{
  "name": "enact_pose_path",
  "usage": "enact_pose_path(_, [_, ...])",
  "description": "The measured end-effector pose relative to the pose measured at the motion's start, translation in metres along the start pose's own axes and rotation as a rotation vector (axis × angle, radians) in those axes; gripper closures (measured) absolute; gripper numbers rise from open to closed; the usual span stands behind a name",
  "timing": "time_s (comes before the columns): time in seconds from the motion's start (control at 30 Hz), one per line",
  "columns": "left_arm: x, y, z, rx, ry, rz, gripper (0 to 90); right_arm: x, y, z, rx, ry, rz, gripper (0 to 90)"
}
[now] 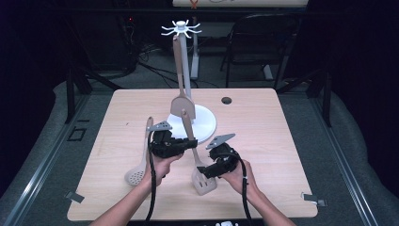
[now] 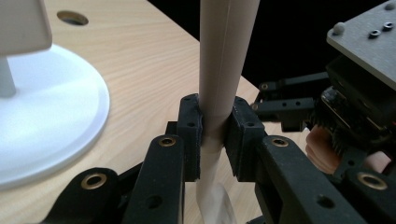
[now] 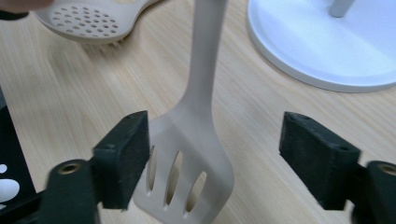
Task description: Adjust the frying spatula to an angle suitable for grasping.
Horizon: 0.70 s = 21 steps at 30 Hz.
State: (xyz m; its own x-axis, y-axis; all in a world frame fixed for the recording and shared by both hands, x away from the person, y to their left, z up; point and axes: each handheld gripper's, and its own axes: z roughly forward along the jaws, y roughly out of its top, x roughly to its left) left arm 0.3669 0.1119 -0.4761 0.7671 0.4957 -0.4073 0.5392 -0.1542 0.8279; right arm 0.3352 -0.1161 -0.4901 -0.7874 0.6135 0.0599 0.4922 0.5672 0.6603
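Note:
A tan slotted spatula (image 1: 202, 181) stands nearly upright over the table, head down, with its handle leaning towards the white stand. My left gripper (image 1: 189, 144) is shut on the handle; in the left gripper view the pads (image 2: 194, 135) press both sides of the spatula handle (image 2: 226, 60). My right gripper (image 1: 208, 171) is open beside the head. In the right gripper view the slotted spatula head (image 3: 187, 163) sits between the wide-apart pads (image 3: 123, 156), nearer the left one, of the right gripper (image 3: 215, 161).
A tan skimmer spoon (image 1: 138, 173) lies on the table at the left, also seen as the perforated bowl (image 3: 86, 21). The white stand's round base (image 1: 207, 123) carries a pole with a hook crown (image 1: 181, 29), where another tan utensil (image 1: 181, 101) hangs. A cable hole (image 1: 227, 100) lies behind.

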Motion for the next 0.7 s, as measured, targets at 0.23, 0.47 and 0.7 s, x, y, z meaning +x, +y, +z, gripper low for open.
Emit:
enact_pose_path(0.23, [-0.004, 0.011, -0.002, 0.009, 0.012, 0.074, 77.3, -0.010, -0.009, -0.013, 0.001, -0.024, 0.016, 14.4])
enact_pose_path(0.47, [-0.008, 0.026, 0.001, 0.011, 0.028, 0.128, 77.3, -0.016, -0.016, -0.016, 0.033, -0.049, 0.014, 8.5])
enact_pose_path(0.7, [-0.008, 0.041, 0.005, 0.023, 0.059, 0.171, 77.3, -0.021, -0.017, -0.012, 0.054, -0.054, 0.040, 4.0])
